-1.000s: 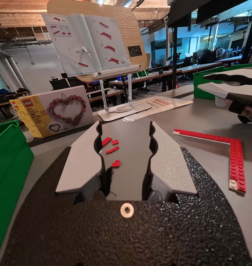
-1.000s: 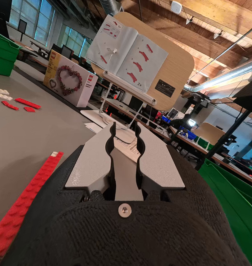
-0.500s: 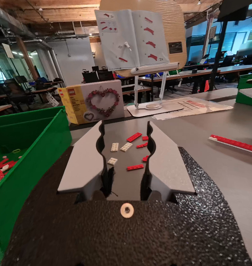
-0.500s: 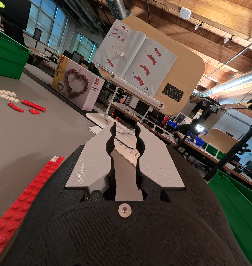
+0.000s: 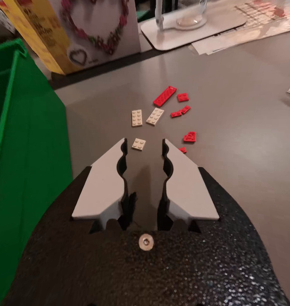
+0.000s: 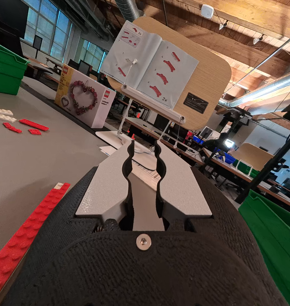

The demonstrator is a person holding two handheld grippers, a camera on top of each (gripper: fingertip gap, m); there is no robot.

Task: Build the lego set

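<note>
My left gripper (image 5: 145, 143) is open and empty, tilted down over loose plates on the grey table. A small white 2x2 plate (image 5: 138, 144) lies just ahead between its fingertips. Two white 2x4 plates (image 5: 137, 118) (image 5: 155, 116) lie beyond, with a long red plate (image 5: 164, 98) and several small red pieces (image 5: 190, 136) to the right. My right gripper (image 6: 144, 144) is open and empty, low over the table. The long red assembly (image 6: 30, 226) lies to its left. The same loose red plates (image 6: 33, 124) show far left in that view.
A green bin (image 5: 21, 132) stands close on the left of the loose plates. Another green bin (image 6: 273, 231) is at the right gripper's right. The set's box (image 6: 84, 97) and the stand with the open instruction booklet (image 6: 147, 66) are at the table's back edge. The tips of one gripper are about 30 centimetres away from the tips of the other.
My left gripper swung left and pitched down toward the loose plates, and its jaws opened a little wider. The right gripper shifted only slightly.
</note>
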